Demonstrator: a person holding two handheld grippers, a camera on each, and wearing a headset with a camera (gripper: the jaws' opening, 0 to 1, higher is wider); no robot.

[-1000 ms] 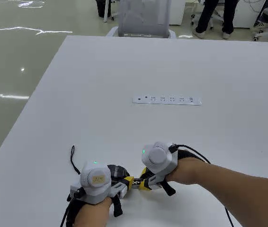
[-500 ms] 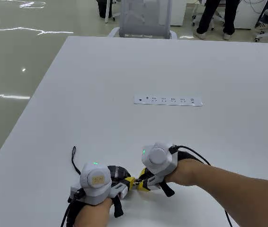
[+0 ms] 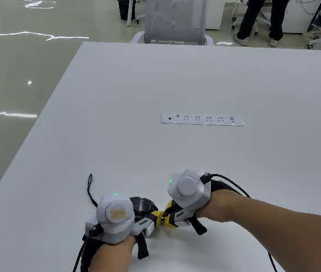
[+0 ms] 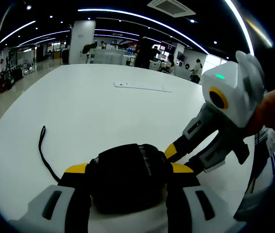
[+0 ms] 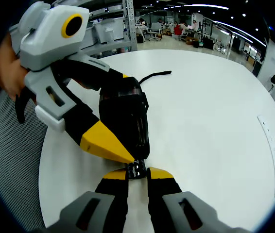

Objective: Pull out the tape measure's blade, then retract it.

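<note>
The tape measure (image 4: 128,177) is a black case lying on the white table, with a black wrist strap (image 4: 42,150) trailing off it. My left gripper (image 4: 128,170) is shut around the case, a yellow-tipped finger on either side. In the right gripper view the case (image 5: 125,119) lies just ahead, and my right gripper (image 5: 136,171) is shut on the blade's end hook (image 5: 136,170) at the case mouth. In the head view the case (image 3: 143,207) sits between the left gripper (image 3: 146,218) and the right gripper (image 3: 169,218), near the table's front edge.
A white power strip (image 3: 202,119) lies flat mid-table, well beyond the grippers. The table's left edge (image 3: 30,147) drops to a shiny floor. A grey chair (image 3: 172,22) stands at the far end, with a person's legs (image 3: 260,20) behind it.
The two grippers stay together at the tape measure; the right one has shifted a little left toward the case. The rest of the shift comes from the head camera.
</note>
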